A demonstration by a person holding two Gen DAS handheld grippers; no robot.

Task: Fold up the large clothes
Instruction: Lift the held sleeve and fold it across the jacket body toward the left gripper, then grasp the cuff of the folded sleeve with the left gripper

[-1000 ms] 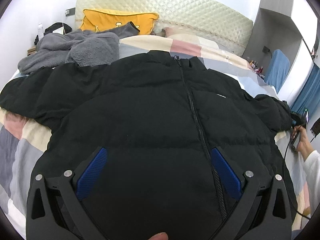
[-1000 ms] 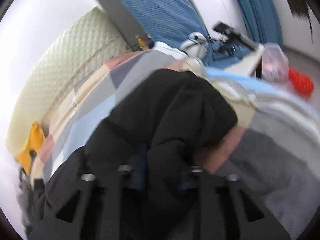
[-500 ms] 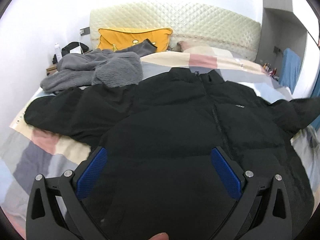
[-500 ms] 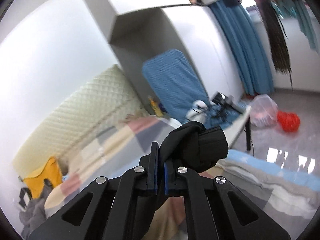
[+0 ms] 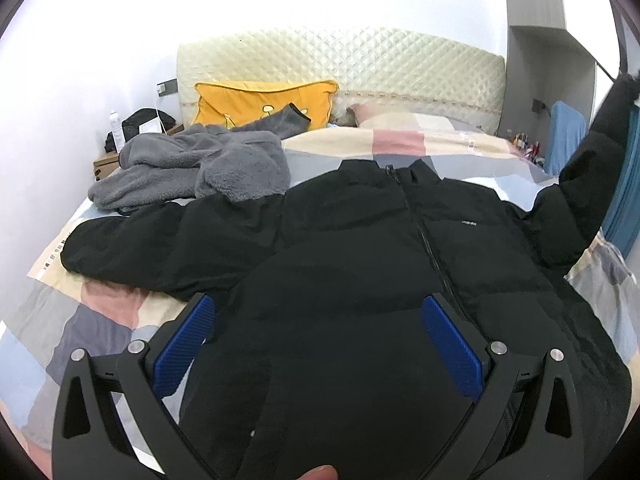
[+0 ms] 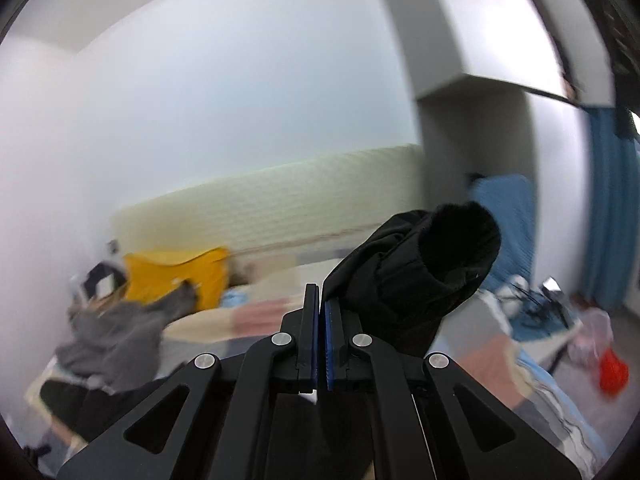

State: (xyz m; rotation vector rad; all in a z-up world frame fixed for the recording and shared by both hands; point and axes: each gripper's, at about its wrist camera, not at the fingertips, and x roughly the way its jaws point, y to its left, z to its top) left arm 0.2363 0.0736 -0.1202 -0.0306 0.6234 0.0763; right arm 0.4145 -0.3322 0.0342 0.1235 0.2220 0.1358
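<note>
Pinching: my right gripper (image 6: 321, 312), jaws clamped flat on the cuff fabric of the black puffer jacket (image 5: 360, 248), the bunched sleeve end (image 6: 424, 268) standing up just right of the pads at centre frame. Item two: my left gripper (image 5: 316, 336), jaws spread wide and empty, hovering over the jacket's lower front at bottom centre. Jacket lies face up, zipped, across the patchwork bedspread (image 5: 100, 320); one sleeve flat toward the left edge, the other lifted at the upper right edge. Handling, as I judge it: bulky, soft, springy fill, slick shell, light for its size; best taken at cuffs, hem or collar seams, where fabric is thin enough to pinch. Beyond it: grey fleece garment (image 5: 192, 164), yellow pillow (image 5: 256, 100), quilted headboard (image 5: 360, 60). Change noted: a second ago the sleeve lay low on the bed's right side; now it is raised high, and my right jaws have finished closing.
</note>
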